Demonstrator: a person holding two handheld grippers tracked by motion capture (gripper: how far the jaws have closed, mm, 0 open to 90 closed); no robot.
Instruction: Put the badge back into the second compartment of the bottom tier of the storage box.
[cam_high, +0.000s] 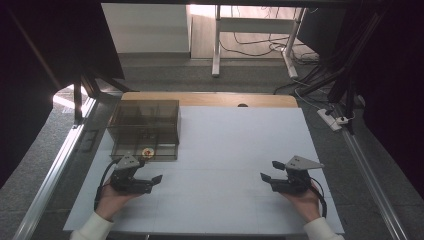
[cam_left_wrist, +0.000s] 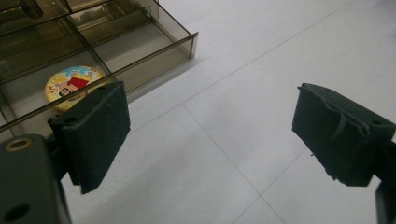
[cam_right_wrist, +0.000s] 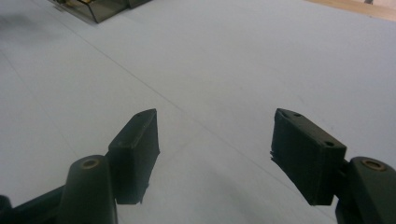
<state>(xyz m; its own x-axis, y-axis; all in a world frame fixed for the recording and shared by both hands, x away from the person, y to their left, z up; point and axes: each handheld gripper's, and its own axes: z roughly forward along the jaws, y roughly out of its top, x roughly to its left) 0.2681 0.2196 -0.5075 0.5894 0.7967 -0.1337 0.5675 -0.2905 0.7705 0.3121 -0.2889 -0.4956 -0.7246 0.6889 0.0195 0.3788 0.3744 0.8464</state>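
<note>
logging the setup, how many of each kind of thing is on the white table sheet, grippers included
Smoky clear compartment box: 1
Round cartoon badge, lying in the box's near compartment: 1
Handheld grippers, both open and empty: 2 (left gripper, right gripper)
Total: 4

From where I stand, no words, numbers or brand marks can be read anywhere. The round badge (cam_left_wrist: 70, 86) in the smoky organiser box (cam_left_wrist: 154, 44) bears a cartoon figure, without legible lettering.

Smoked organiser box (cam_high: 145, 129) blocks far left; table (cam_high: 230, 145) elsewhere seemingly open.
</note>
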